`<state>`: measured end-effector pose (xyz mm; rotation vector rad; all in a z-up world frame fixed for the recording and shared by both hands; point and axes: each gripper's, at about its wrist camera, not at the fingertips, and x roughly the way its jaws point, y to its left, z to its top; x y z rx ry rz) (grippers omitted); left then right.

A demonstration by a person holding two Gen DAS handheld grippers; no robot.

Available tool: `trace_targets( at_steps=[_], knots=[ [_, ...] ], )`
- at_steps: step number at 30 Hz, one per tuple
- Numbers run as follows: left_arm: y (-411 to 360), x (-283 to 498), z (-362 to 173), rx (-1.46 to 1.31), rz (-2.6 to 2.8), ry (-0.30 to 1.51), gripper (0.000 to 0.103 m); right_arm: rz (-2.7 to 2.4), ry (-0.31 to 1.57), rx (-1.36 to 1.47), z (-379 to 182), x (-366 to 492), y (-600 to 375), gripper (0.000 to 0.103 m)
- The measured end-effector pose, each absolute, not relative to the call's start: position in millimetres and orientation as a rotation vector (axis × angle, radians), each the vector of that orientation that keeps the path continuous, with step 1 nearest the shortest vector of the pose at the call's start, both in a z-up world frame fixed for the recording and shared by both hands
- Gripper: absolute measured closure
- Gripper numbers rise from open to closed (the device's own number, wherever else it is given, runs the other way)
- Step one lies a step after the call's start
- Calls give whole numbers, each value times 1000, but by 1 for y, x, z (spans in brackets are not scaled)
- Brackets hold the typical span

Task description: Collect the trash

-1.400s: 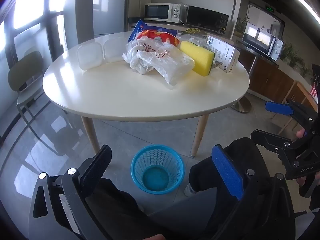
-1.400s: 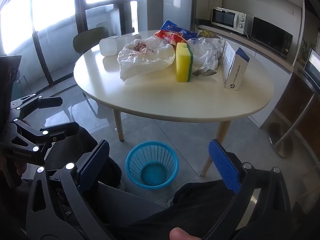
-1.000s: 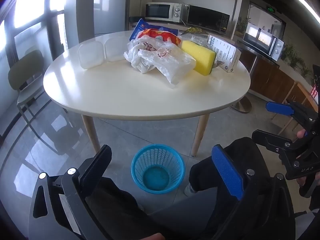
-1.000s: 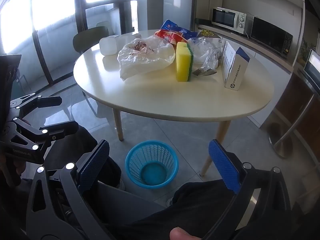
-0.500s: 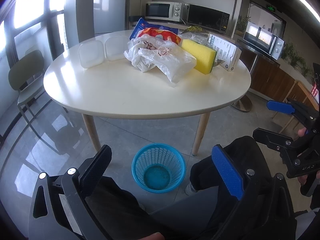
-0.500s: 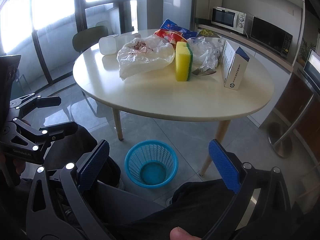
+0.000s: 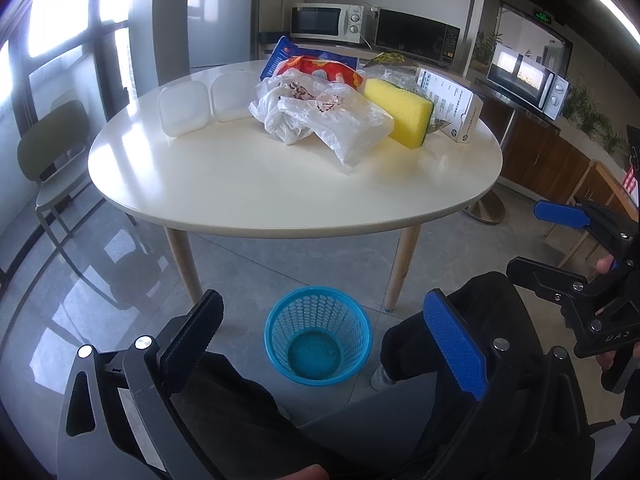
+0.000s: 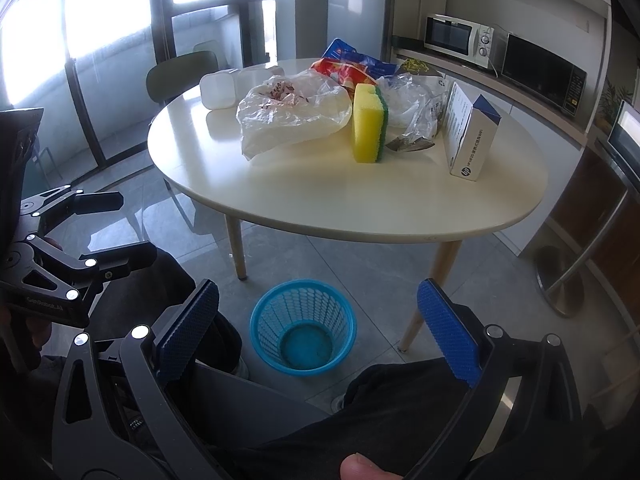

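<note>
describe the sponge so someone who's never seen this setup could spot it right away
Start at the round cream table and find the heap of litter on its far half. The sponge stands on edge at the front of that heap, between the crumpled clear plastic bag and the white and blue box. It is the only solid bright yellow block, with a thin green layer on one face.

A cream table [image 7: 248, 176] carries a yellow sponge [image 7: 398, 112] backed in green, a red-and-blue snack bag [image 7: 316, 65], and a white-and-blue box [image 8: 470, 136]; a blue lattice wastebasket [image 7: 318, 338] stands on grey floor.
</note>
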<state>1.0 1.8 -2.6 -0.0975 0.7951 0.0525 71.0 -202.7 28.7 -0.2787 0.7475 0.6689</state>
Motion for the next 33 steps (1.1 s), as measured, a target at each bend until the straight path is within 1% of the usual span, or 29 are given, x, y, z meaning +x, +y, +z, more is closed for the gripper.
trace_targets(
  at_steps=[25,33],
  knots=[
    [21,3,5,-91,106,777,5,652,706,-254,42,77,-211,9],
    [41,12,12,-105,150,756,5,632,699,-145,54,96,-228,9]
  ],
)
